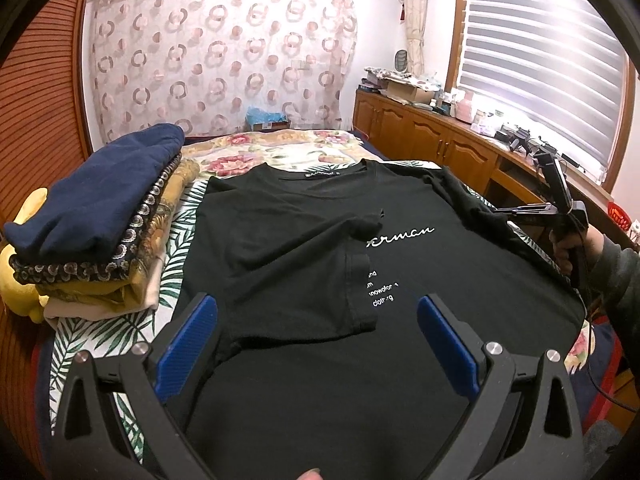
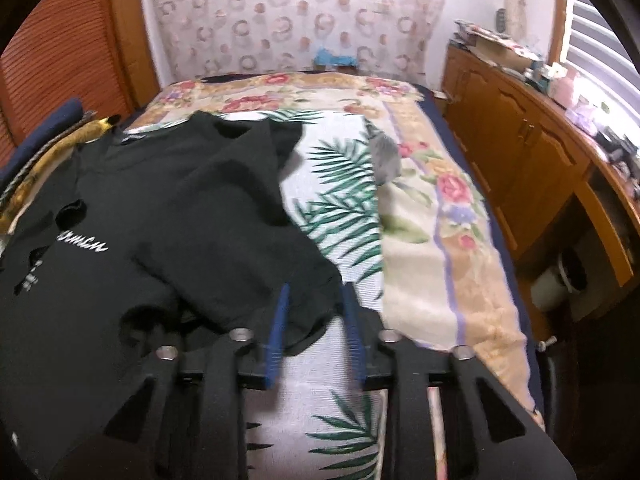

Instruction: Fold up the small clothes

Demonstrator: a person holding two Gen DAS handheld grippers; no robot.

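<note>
Hovering nearest the left wrist camera, the left gripper (image 1: 316, 320) stands with its blue pads (image 1: 188, 344) spread wide above the black T-shirt (image 1: 304, 248), nothing between them. That shirt lies front up on a palm-leaf sheet (image 1: 116, 332) on the bed, collar toward the far end, white script lettering (image 1: 400, 237) across its chest and small white print just below. Its left sleeve and side are folded in over the chest, covering the start of the lettering.

At the shirt's right edge, the right gripper (image 2: 316, 300) has its blue pads (image 2: 280, 320) drawn narrow, with the hem of the right sleeve lying between them; the right wrist view is blurred, so I cannot tell whether the pads press on the cloth. A hand (image 1: 576, 248) in a dark sleeve holds this tool at the right of the left wrist view.

Left of the shirt sits a stack of folded clothes (image 1: 92, 236), navy on top, patterned and mustard pieces beneath. Beyond the shirt, a floral bedspread (image 1: 280, 148) covers the far part of the bed. Farther right runs a wooden cabinet (image 1: 432, 136) with clutter on top, below a window blind (image 1: 536, 52). A circle-patterned curtain (image 1: 224, 52) hangs on the far wall.
</note>
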